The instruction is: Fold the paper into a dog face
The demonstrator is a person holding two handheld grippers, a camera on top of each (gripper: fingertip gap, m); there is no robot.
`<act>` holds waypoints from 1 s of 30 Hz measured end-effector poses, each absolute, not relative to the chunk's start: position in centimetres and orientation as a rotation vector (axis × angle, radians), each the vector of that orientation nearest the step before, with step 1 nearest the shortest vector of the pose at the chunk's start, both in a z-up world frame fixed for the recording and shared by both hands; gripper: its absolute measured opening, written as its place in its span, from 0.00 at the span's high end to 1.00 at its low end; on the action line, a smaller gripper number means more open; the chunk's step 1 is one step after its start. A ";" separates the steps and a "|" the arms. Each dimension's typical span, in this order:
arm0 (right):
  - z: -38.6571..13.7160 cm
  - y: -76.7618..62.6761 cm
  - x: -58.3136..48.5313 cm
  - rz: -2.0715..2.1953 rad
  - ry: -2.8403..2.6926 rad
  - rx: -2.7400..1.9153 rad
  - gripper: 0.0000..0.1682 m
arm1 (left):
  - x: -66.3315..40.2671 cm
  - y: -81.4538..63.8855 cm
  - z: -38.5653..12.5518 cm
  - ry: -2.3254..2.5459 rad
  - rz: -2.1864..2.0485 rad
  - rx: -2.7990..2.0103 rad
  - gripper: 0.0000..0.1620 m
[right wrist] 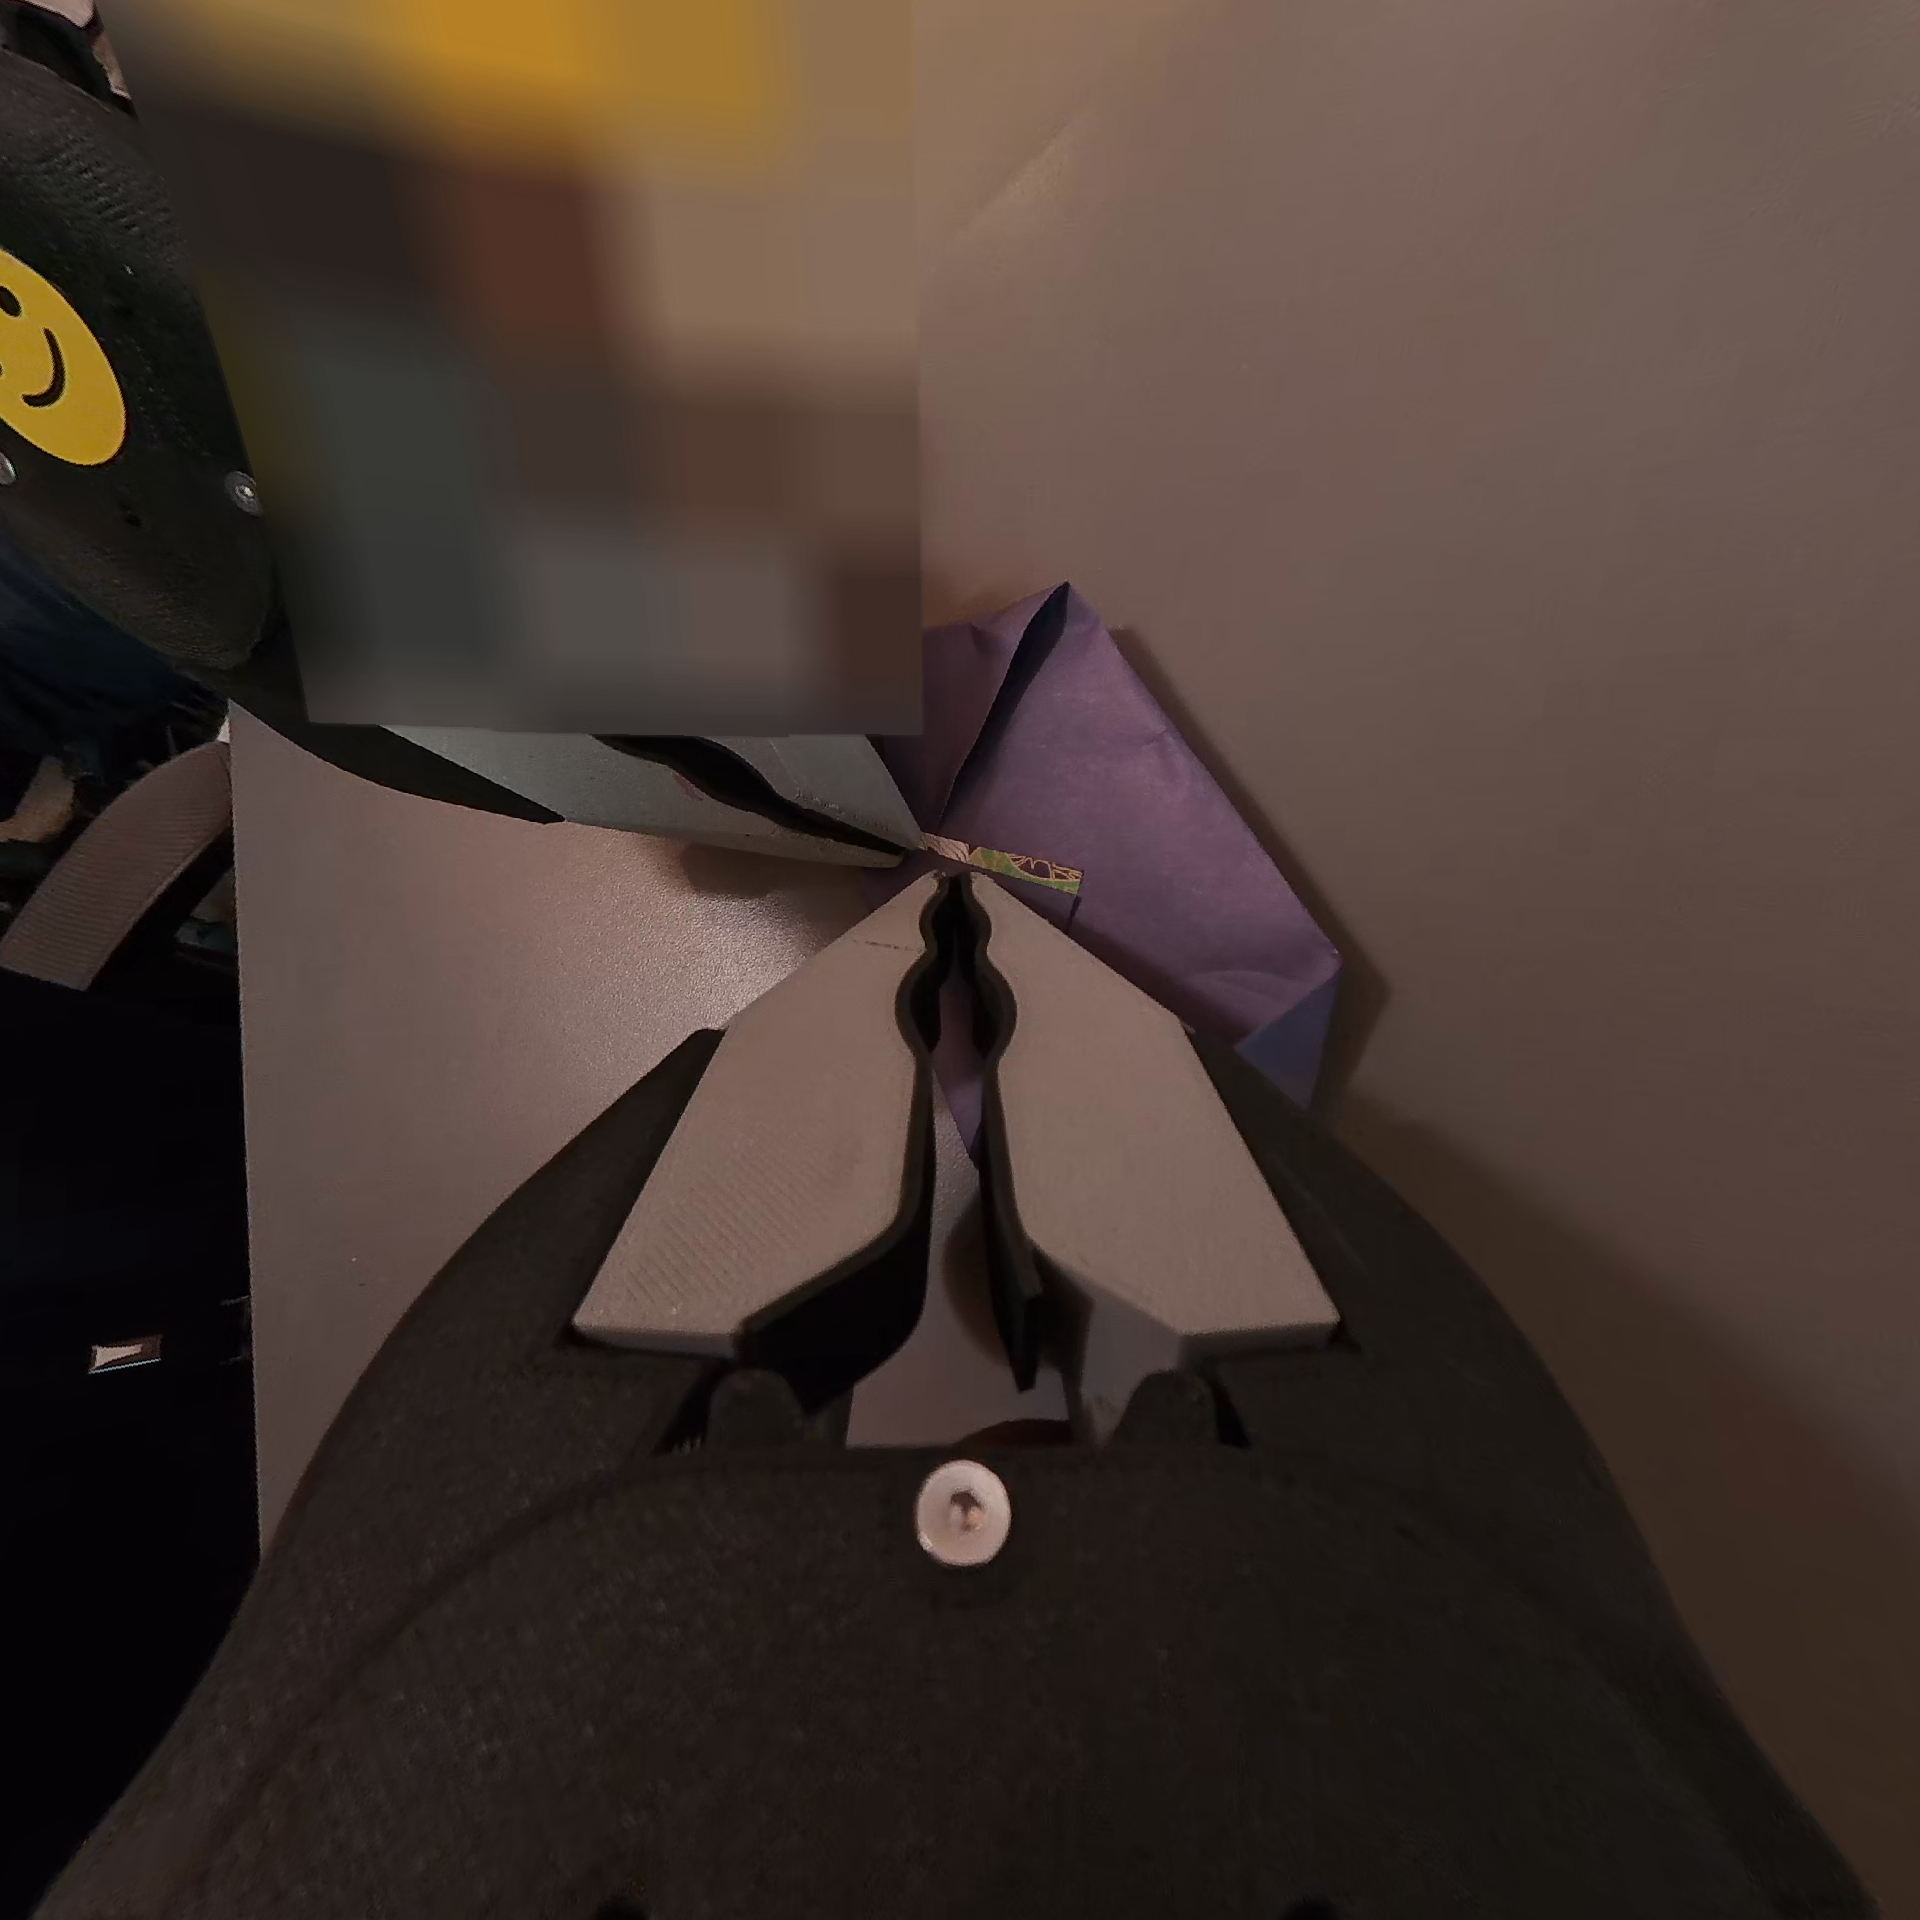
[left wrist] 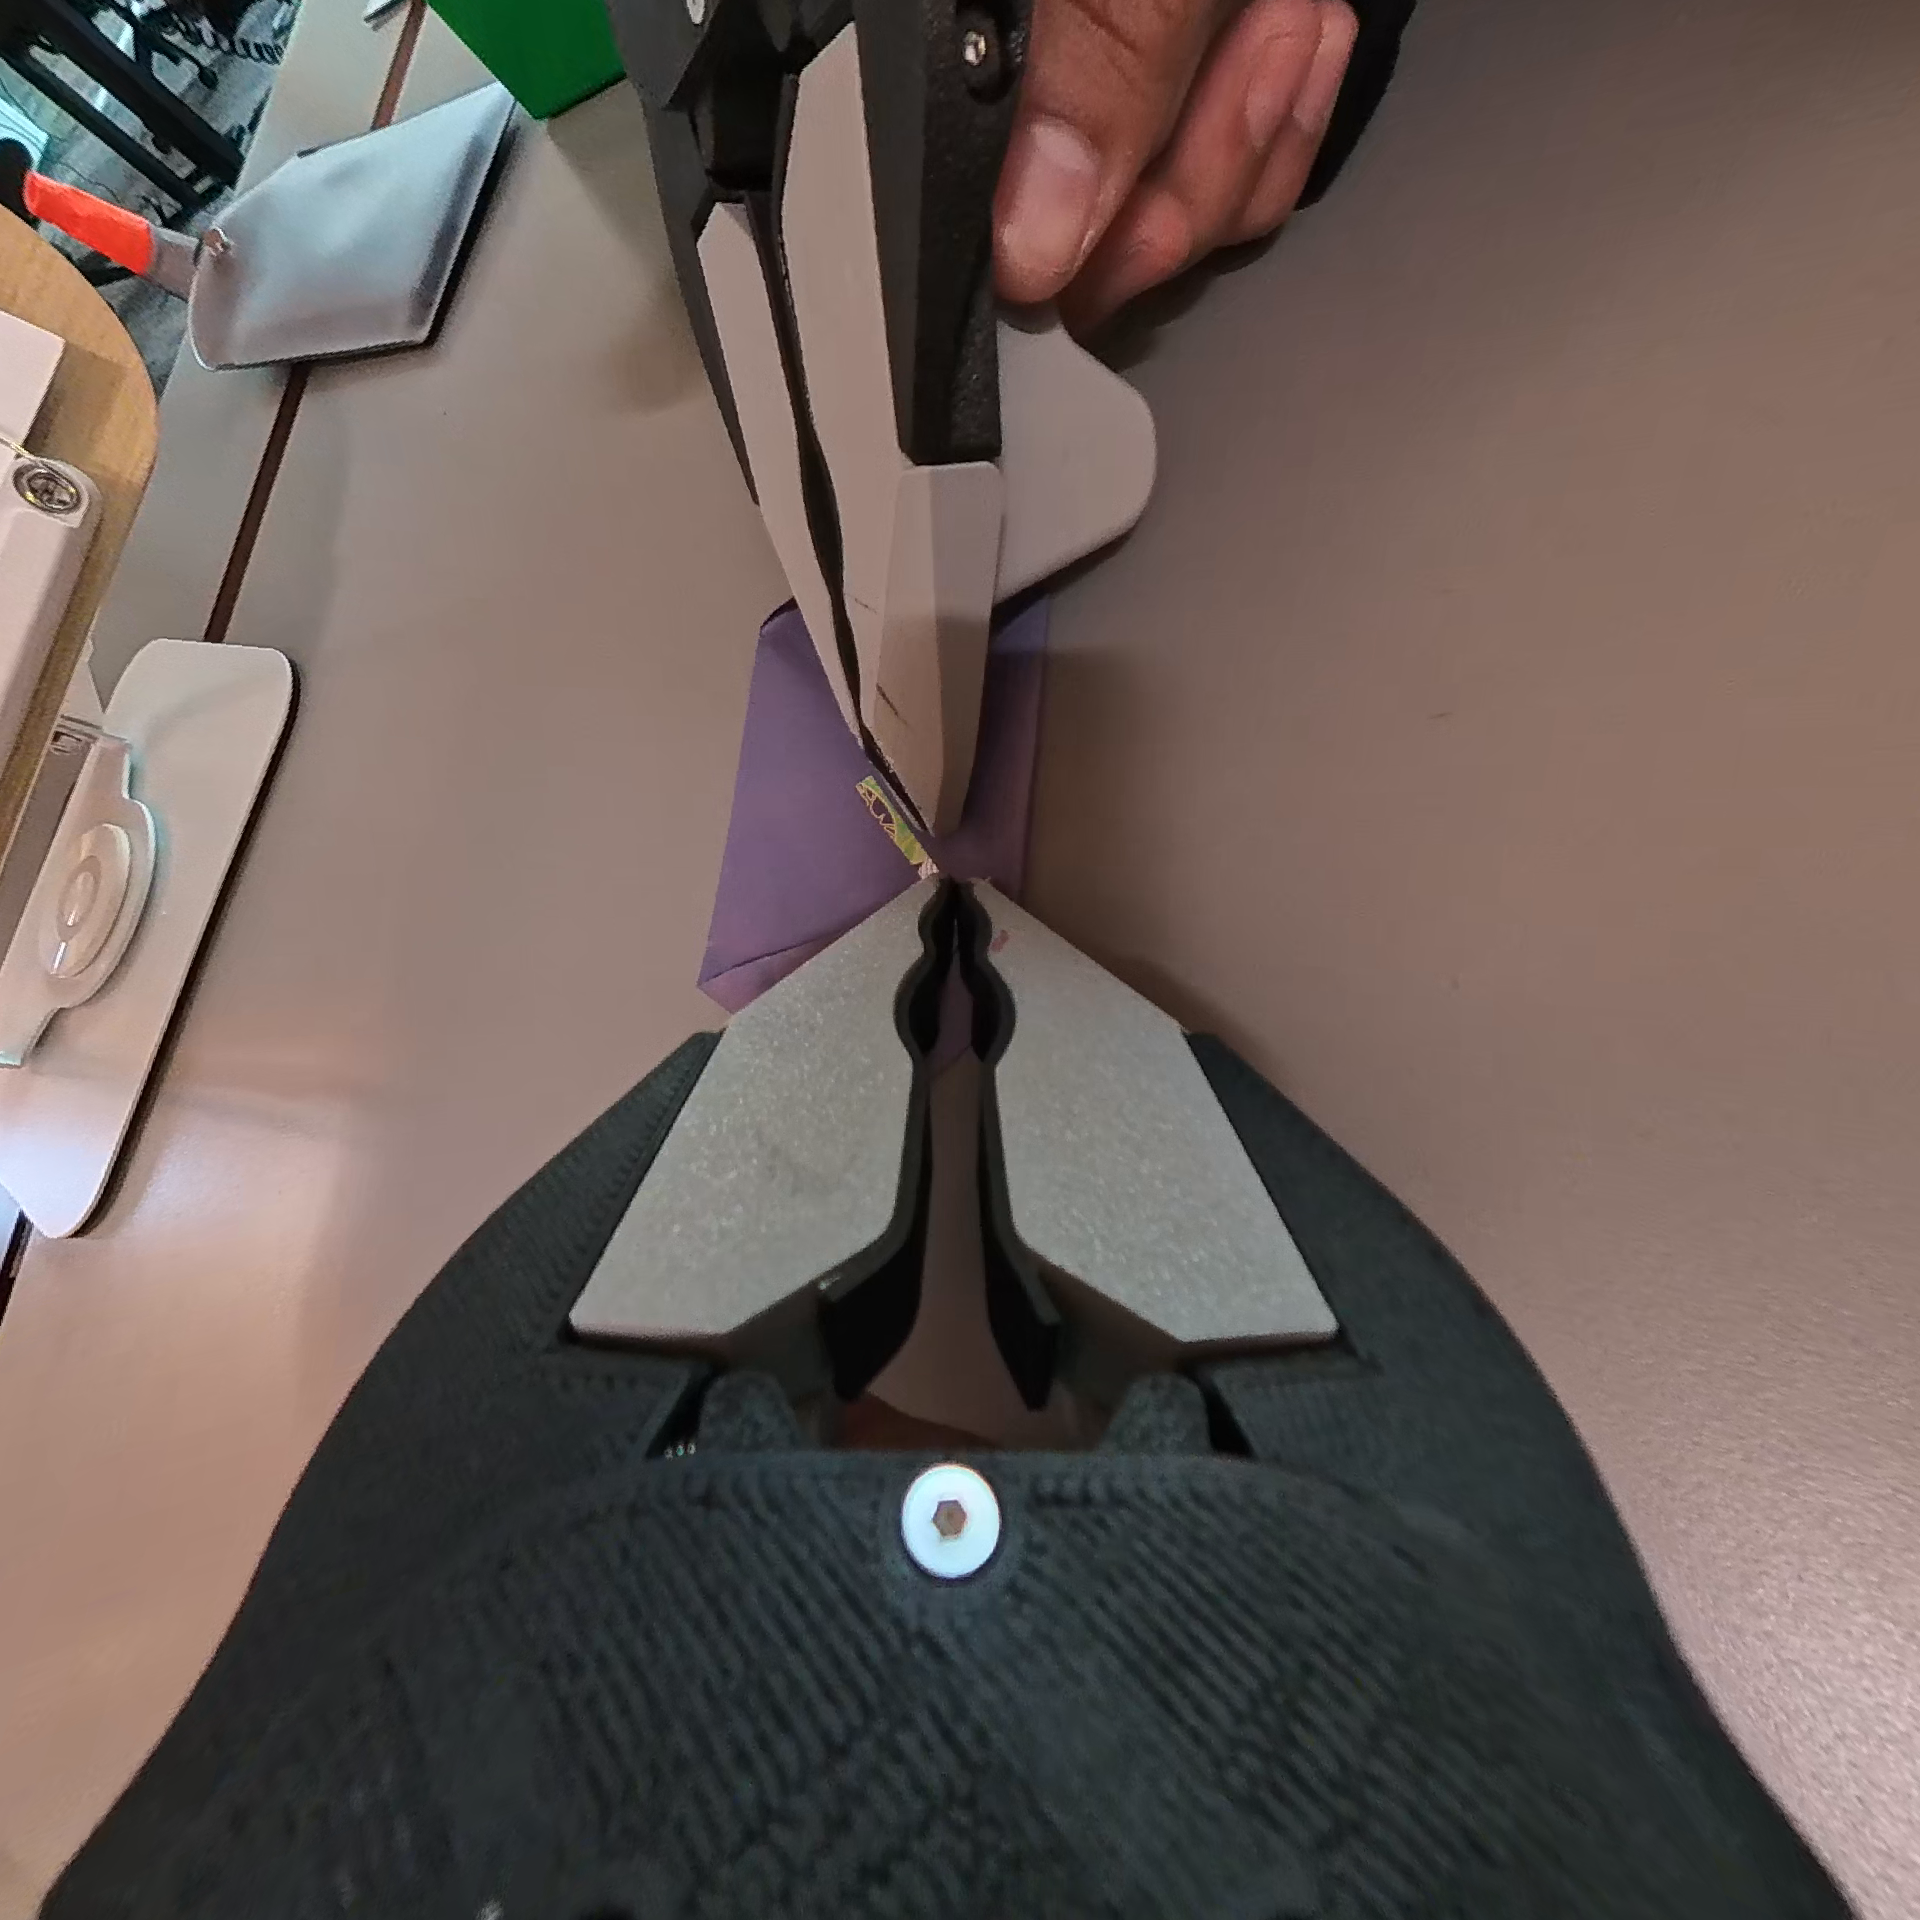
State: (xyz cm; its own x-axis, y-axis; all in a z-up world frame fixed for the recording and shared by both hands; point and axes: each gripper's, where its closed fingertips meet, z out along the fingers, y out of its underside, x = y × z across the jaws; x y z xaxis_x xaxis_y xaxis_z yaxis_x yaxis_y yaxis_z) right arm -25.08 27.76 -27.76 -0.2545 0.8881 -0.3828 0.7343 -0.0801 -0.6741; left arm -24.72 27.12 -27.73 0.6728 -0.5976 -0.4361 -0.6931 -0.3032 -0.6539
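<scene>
Right up close in the left wrist view, the left claw (left wrist: 957, 883) is seen pinched down to a narrow slit, its tips clamped on a corner of the purple paper (left wrist: 800, 831). Off at the far left of that view, a white flat plate (left wrist: 156, 904) and a grey pouch (left wrist: 343, 249) are parked on the table (left wrist: 1455, 935), well apart from the paper. Moving right, the paper is found lying partly folded near the middle of the table, with a small patterned strip (left wrist: 888, 821) showing at the pinched corner. The right claw (left wrist: 925, 831) is seen coming down from the top, also nearly closed, tips meeting the same corner, so the two claws almost touch. A hand (left wrist: 1164, 135) is wrapped around it at the top right.

In the right wrist view, the right claw (right wrist: 957, 883) is likewise nipped onto the paper (right wrist: 1122, 831) at the strip (right wrist: 1018, 862), with the left claw (right wrist: 894, 847) reaching in from the left. The paper's creased flaps are spread out to the right of both.
</scene>
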 end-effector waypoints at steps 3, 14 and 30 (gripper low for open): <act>-27.8 27.7 -25.1 1.244 -1.995 -1.793 1.00 | -24.7 27.1 -27.7 1.000 0.143 -2.004 1.00; -27.7 27.8 -25.1 1.231 -1.993 -1.782 1.00 | -24.7 27.1 -27.7 0.997 0.136 -2.007 1.00; -21.4 33.7 -23.7 1.364 -1.613 -1.751 1.00 | -24.8 27.1 -27.7 0.998 0.136 -2.007 1.00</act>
State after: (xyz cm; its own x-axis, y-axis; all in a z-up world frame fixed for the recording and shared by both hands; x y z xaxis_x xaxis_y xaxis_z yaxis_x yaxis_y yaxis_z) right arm -23.72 33.70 -21.38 -0.1394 0.9135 -0.3821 0.5283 -0.2578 -0.8090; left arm -24.79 27.13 -27.72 0.6729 -0.5984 -0.4349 -0.6927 -0.3035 -0.6542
